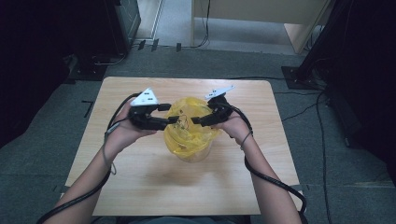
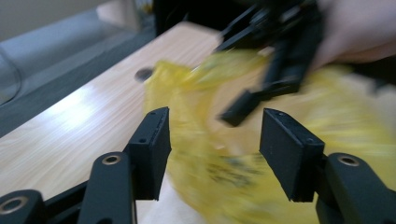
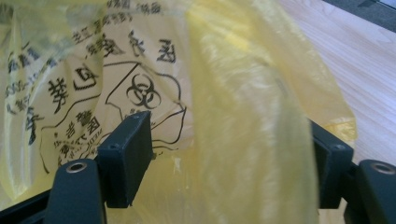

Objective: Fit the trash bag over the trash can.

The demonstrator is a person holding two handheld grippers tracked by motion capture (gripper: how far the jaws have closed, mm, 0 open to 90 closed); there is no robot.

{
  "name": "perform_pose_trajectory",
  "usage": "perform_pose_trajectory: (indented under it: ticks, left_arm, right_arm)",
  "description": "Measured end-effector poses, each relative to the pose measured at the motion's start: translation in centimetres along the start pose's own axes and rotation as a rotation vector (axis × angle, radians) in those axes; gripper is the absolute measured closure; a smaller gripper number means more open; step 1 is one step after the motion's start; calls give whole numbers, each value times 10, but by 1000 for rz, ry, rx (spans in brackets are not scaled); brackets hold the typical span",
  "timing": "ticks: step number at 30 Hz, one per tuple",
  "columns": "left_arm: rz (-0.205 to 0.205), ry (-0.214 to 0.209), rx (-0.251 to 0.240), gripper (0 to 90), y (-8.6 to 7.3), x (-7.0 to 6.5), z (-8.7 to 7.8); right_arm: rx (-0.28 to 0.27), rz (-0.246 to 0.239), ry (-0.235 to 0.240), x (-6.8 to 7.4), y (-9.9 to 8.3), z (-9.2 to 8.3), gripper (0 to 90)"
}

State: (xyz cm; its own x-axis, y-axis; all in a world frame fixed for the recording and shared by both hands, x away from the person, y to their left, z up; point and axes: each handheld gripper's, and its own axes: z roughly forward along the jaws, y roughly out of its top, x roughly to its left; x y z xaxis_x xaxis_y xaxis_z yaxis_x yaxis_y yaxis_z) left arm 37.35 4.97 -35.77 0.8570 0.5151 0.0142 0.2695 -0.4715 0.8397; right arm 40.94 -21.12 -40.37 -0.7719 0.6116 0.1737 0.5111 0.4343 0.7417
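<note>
Counted left to right in the high view: 1 left claw (image 1: 173,120), 1 yellow bag (image 1: 190,135), 1 right claw (image 1: 196,120). 2 claws in all, each with 1 grey three-cornered plate on top and 1 black cable trailing back along the forearm.

Left claw: held level at the left side of the bag, pointing right toward its top. In the left gripper view (image 2: 215,140), jaws spread wide with blurred yellow film (image 2: 280,154) beyond and between them, pads not pressing on it; released.

Yellow bag: thin translucent plastic, printed in black with 1 biohazard symbol (image 3: 143,92) and rows of characters. Standing as a crumpled mound at the middle of the desk (image 1: 140,182), between the 2 claws, seemingly draped over a pale container, though hard to tell.

Right claw: at the right side of the bag, pointing left toward the left claw. In the right gripper view (image 3: 229,154), jaws standing apart with a thick fold of the film (image 3: 252,116) hanging between them; left pad bare, right pad partly hidden behind the fold, not squeezing it; released.

Surface: 1 light wood desk with rounded corners. Around it, grey carpet, black cables on the floor at right, dark equipment at left and right, pale wooden furniture at the back.
</note>
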Motion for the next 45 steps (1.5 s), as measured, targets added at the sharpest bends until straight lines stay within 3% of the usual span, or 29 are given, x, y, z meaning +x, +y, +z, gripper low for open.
perform_pose_trajectory:
  ticks: [1,3,5,7,9,11,13,16,18,21,24,25,27,29,30,33,34,36,38,41,43,45]
  left_arm:
    - [-19,-2,19,459,-1,6,8]
    - [-72,-13,28,591,-5,20,18]
    - [-182,-55,-21,738,-8,35,18]
    - [-295,-91,-28,851,-12,49,19]
    - [-361,-102,-10,890,-16,58,27]
    - [-393,-123,-18,897,-20,61,34]
    - [-368,-116,-17,896,-26,60,39]
    - [-376,-137,-10,893,-38,59,43]
    - [-387,-153,-8,894,-44,58,46]
    - [-365,-152,-1,892,-46,53,48]
    - [-384,-148,15,888,-43,52,47]
    - [-393,-154,20,849,-42,50,47]
    - [-361,-149,19,766,-40,47,46]
    - [-366,-157,5,727,-40,45,43]
    - [-359,-159,3,725,-40,45,42]
    - [-341,-161,-12,670,-40,42,40]
    - [-337,-157,-18,644,-39,42,39]
    - [-332,-141,-37,606,-35,41,34]
    - [-325,-116,-73,548,-27,40,25]
    - [-290,-136,-92,514,-13,30,14]
    - [-216,-117,-71,486,-6,19,8]
    - [-203,-119,-56,472,-4,15,4]
  right_arm:
    - [1,-5,-1,1,-1,0,282]
    - [3,11,6,2,-3,-1,277]
    - [-11,10,13,2,-6,-3,271]
    - [-28,25,24,1,-10,-6,264]
    - [-53,41,52,0,-14,-8,260]
    - [-75,69,72,-1,-18,-8,243]
    - [-89,86,77,-1,-21,-8,228]
    - [-141,93,56,3,-28,-14,200]
    - [-199,96,51,6,-34,-21,175]
    - [-322,100,42,11,-44,-36,161]
    - [-404,143,82,10,-53,-52,153]
    - [-425,169,101,8,-55,-57,154]
    - [-404,174,124,6,-59,-64,180]
    - [-338,130,62,6,-66,-67,237]
    - [-340,123,48,6,-69,-70,237]
    - [-415,146,100,10,-77,-80,161]
    - [-393,136,106,14,-78,-80,146]
    - [-312,65,73,24,-79,-77,110]
    - [-267,0,30,31,-79,-75,103]
    - [-266,5,20,34,-77,-73,98]
    - [-276,5,-1,36,-76,-75,100]
    - [-345,-16,-35,39,-73,-86,100]
